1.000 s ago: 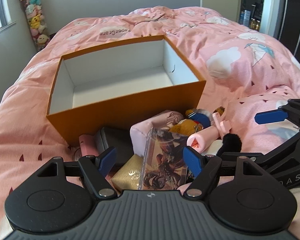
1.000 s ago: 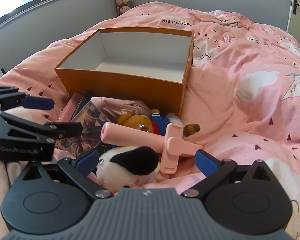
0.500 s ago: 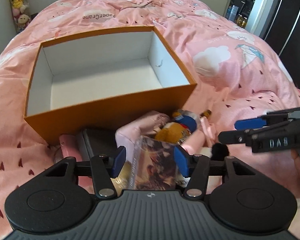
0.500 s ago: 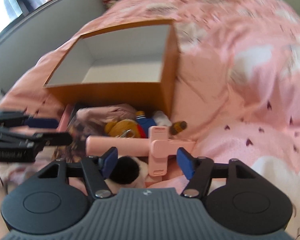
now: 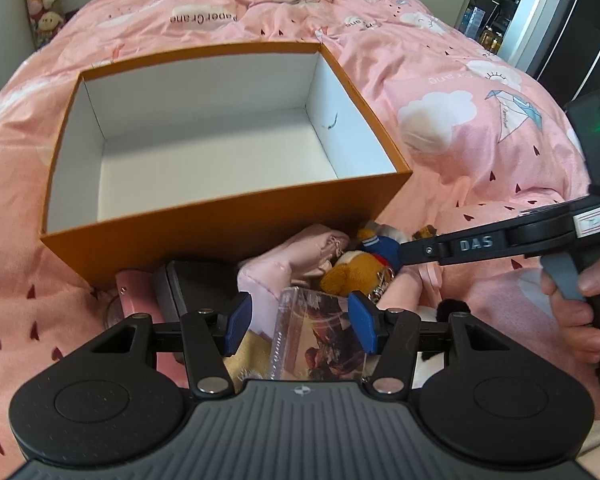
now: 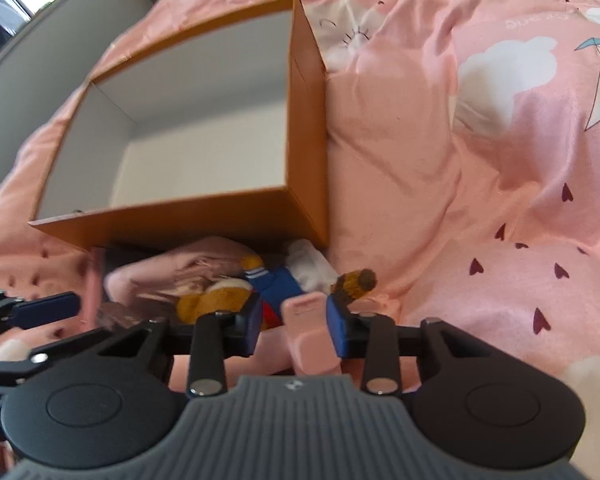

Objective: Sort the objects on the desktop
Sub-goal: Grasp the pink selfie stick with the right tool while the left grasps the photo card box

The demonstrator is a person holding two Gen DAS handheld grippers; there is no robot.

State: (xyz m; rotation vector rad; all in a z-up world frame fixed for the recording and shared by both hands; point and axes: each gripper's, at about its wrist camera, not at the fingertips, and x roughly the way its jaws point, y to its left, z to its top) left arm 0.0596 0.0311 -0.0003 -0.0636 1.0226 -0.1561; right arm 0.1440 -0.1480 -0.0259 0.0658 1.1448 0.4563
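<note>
The left gripper (image 5: 300,322) is holding its jaws spread around a clear plastic case (image 5: 320,340) with dark printed artwork; its right blue pad (image 5: 363,322) is sitting at the case's edge, while the left pad is standing apart from it, so no firm pinch is showing. The case is lying on a pile of things just in front of an orange box (image 5: 220,240). The right gripper (image 6: 294,330) is reaching into the same pile, its jaws partly closed around a pink plastic handle (image 6: 312,334); the right pad looks to be touching it, the left one is not clearly pressing. Beside the handle a teddy bear in blue clothes (image 6: 236,292) is lying against a pink pouch (image 5: 284,268). A dark grey case (image 5: 196,284) and a small pink item (image 5: 134,292) are resting against the box's front wall. The box is sitting open on a bed covered by a pink quilt (image 5: 460,92), its white inside bare.
</note>
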